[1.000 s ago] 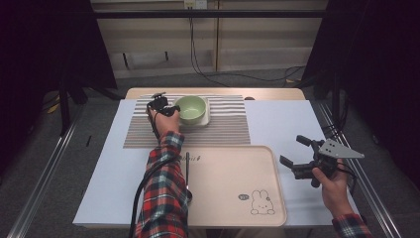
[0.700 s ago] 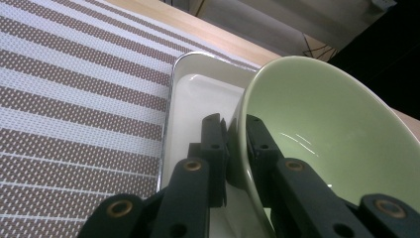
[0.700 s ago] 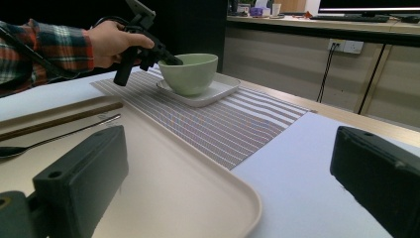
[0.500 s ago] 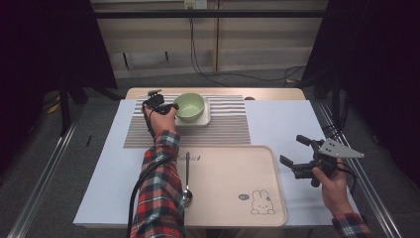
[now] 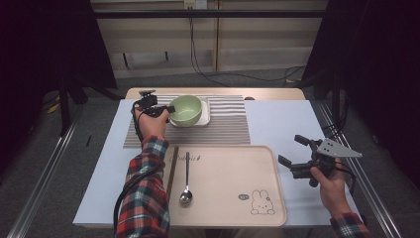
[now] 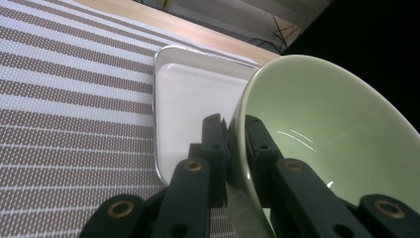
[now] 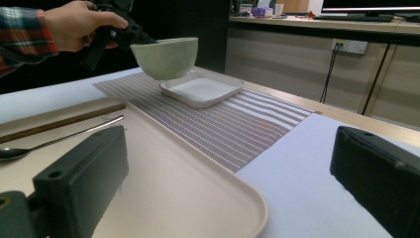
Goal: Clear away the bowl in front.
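A striped mat [image 5: 218, 126] is laid at the upper centre of the high view, with a square dish [image 5: 204, 115] on it and a bowl [image 5: 185, 109] held just above the dish, off its surface. Below the mat, at lower centre, a tray [image 5: 233, 178] is placed, with 1 spoon [image 5: 186, 184] in its left part and chopsticks [image 5: 172, 171] at its left edge. The left gripper [image 5: 166, 110] is seen at the bowl's left rim, and the right gripper [image 5: 291, 151] is found right of the tray.

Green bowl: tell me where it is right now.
In the high view the green bowl sits at the far left-centre of the table, lifted just above the white square dish on the striped mat, its rim pinched by the left tool.
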Demonstrator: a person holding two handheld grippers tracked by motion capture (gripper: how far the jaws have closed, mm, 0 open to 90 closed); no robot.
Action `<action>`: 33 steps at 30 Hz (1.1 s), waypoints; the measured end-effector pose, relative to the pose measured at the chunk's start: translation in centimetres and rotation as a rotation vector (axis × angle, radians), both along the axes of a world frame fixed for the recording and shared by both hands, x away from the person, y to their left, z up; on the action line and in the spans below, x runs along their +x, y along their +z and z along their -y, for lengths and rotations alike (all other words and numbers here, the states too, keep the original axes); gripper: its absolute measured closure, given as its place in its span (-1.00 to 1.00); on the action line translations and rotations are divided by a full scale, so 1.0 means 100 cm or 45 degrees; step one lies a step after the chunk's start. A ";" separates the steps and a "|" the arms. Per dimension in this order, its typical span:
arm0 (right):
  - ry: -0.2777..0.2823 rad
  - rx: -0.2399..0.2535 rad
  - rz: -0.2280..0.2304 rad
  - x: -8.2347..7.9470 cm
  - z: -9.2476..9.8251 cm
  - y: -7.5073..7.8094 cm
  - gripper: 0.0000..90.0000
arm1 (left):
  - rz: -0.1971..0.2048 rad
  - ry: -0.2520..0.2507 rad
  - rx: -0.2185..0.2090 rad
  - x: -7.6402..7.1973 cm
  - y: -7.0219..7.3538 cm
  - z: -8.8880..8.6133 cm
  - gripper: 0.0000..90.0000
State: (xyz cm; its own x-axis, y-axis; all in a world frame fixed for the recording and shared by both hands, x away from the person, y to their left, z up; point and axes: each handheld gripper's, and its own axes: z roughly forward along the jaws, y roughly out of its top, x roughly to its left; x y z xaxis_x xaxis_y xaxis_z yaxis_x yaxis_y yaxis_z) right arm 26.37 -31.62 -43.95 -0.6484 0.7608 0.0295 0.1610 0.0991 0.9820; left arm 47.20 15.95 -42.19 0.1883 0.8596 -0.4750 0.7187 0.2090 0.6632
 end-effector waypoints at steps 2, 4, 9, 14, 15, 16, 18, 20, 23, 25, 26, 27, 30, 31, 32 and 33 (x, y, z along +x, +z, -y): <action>-0.005 -0.008 0.005 0.000 0.000 0.000 -0.98 | 0.003 -0.027 0.005 -0.004 0.003 -0.001 0.82; 0.001 -0.004 0.004 0.000 0.000 0.000 -0.98 | 0.006 -0.058 0.025 -0.008 0.006 -0.002 0.82; -0.003 -0.006 0.003 0.000 -0.001 0.000 -0.98 | 0.003 -0.121 0.018 -0.016 0.009 -0.001 0.83; 0.002 -0.017 0.000 0.000 -0.001 0.000 -0.98 | -0.009 -0.178 0.015 -0.025 0.010 0.000 0.83; 0.000 -0.014 0.000 0.000 -0.001 0.000 -0.98 | -0.007 -0.189 0.018 -0.027 0.010 0.001 0.83; 0.001 -0.015 0.003 0.001 -0.001 0.000 -0.98 | -0.011 -0.190 0.016 -0.028 0.010 0.002 0.83; 0.000 -0.014 0.004 0.000 -0.001 0.000 -0.98 | -0.008 -0.212 0.021 -0.032 0.010 0.003 0.83; 0.003 -0.014 0.000 0.000 -0.001 0.000 -0.98 | -0.009 -0.223 0.016 -0.035 0.011 0.004 0.83; 0.003 -0.017 0.002 0.000 -0.001 0.000 -0.98 | -0.011 -0.249 0.010 -0.040 0.012 0.006 0.83; 0.003 -0.013 0.002 0.000 -0.001 0.000 -0.98 | -0.013 -0.259 0.012 -0.043 0.013 0.008 0.83; 0.002 -0.011 0.000 0.000 -0.001 0.000 -0.98 | -0.018 -0.265 0.012 -0.044 0.013 0.008 0.83; 0.002 -0.011 0.001 0.000 -0.001 0.000 -0.98 | -0.016 -0.274 0.013 -0.046 0.013 0.009 0.83; 0.002 -0.012 0.003 0.000 -0.001 0.000 -0.98 | -0.010 -0.291 0.023 -0.051 0.013 0.009 0.83; 0.006 -0.008 0.004 0.000 -0.001 0.000 -0.98 | -0.011 -0.300 0.025 -0.052 0.012 0.009 0.83; 0.006 -0.007 0.004 0.000 -0.001 0.000 -0.98 | -0.012 -0.308 0.030 -0.054 0.012 0.010 0.83; -0.002 -0.013 0.000 0.000 -0.001 0.000 -0.98 | -0.016 -0.313 0.039 -0.056 0.013 0.010 0.83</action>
State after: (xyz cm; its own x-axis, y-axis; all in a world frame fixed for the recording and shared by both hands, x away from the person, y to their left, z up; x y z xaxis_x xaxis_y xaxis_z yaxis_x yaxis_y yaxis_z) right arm 26.36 -31.50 -43.90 -0.6473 0.7619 0.0216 0.1613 0.1092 0.9808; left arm 41.63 14.95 -40.94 0.3881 0.8026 -0.4531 0.7536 0.0067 0.6572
